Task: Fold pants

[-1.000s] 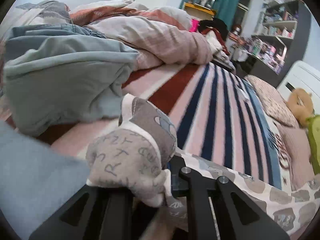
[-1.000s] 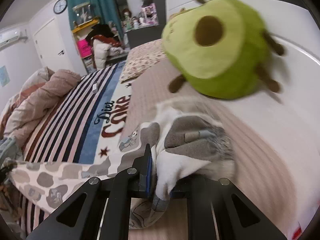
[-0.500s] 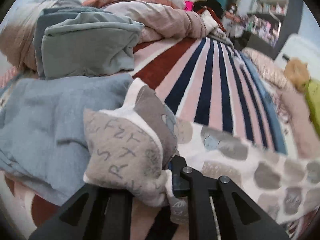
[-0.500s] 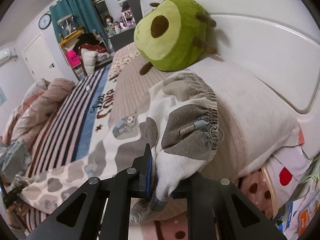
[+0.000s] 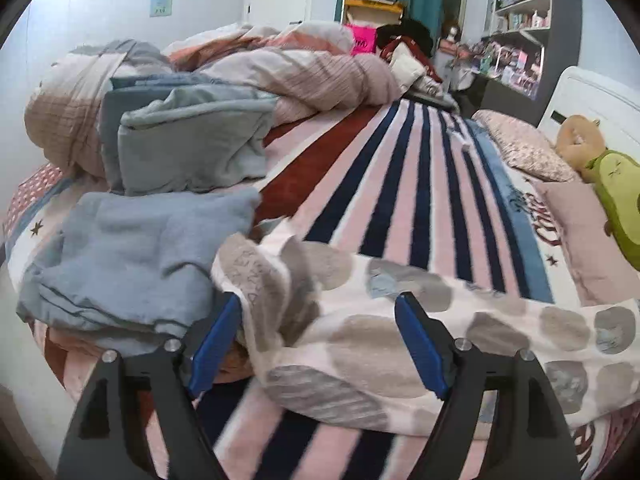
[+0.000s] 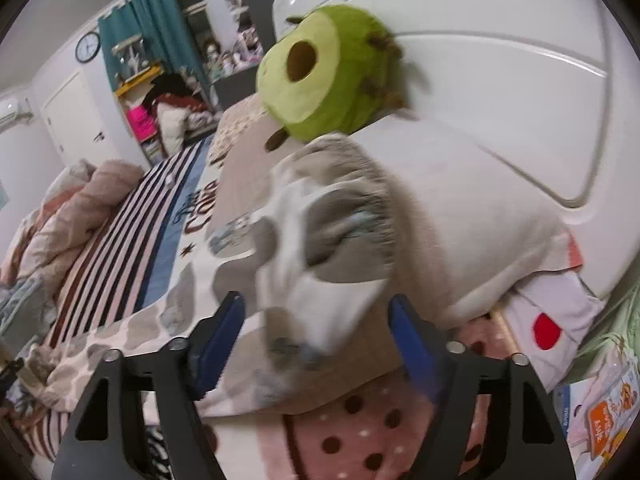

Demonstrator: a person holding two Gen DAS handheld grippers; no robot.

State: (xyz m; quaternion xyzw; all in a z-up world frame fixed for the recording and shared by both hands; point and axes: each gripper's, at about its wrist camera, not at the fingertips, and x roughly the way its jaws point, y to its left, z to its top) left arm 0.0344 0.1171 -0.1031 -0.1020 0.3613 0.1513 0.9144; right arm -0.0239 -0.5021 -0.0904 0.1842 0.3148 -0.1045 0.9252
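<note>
The striped bed [image 5: 400, 184] fills the view. The spotty pants [image 5: 400, 332] lie flat across its near edge, from 9 o'clock to 3 o'clock. A blue folded pile [image 5: 132, 256] sits at 9 o'clock, touching them. A green plush toy [image 6: 324, 80] sits at 12 o'clock on the pillow [image 6: 460, 216]. The left gripper [image 5: 318, 344] and right gripper [image 6: 316, 340] are opening, pads off the cloth between them.

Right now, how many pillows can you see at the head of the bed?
2. A floral pillow lies farther along the headboard; a plain pinkish pillow sits nearer, under the avocado plush. The plush toys could be hiding more.
</note>
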